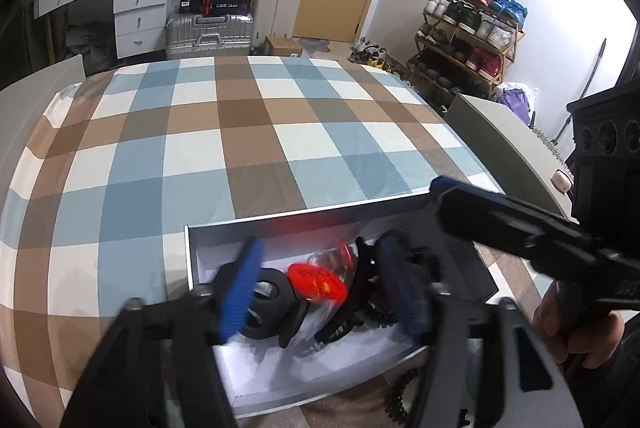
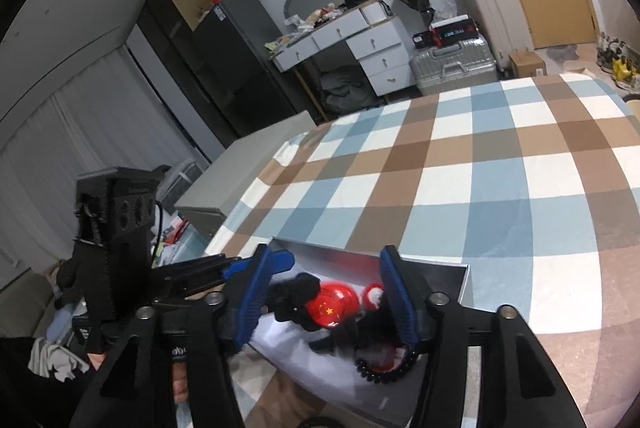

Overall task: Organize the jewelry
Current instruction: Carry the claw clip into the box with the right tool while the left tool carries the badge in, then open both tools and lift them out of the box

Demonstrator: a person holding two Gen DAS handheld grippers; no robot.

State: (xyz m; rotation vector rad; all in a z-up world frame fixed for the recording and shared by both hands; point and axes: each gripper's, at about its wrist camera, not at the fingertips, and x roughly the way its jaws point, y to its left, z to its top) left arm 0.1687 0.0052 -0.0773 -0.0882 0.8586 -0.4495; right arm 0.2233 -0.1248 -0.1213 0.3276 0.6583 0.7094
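A shallow white box (image 1: pixel 192 252) (image 2: pixel 460 278) lies on the checked bedspread. Inside it are a red round badge (image 1: pixel 318 282) (image 2: pixel 334 304), black hair clips (image 1: pixel 266 304) (image 2: pixel 296 298) and a black bead bracelet (image 2: pixel 384 372). My left gripper (image 1: pixel 320 288) hangs open over the box, its blue pads on either side of the badge and clips. My right gripper (image 2: pixel 324 296) is open above the same pile and holds nothing. The right gripper's body (image 1: pixel 532 228) reaches in from the right in the left wrist view. The items are motion-blurred.
The checked bedspread (image 1: pixel 248 132) stretches beyond the box. Grey bed frame panels (image 1: pixel 496 132) (image 2: pixel 244 168) flank it. A white dresser (image 1: pixel 132 8), suitcases (image 1: pixel 208 32) and a shoe rack (image 1: pixel 468 32) stand on the far side of the room.
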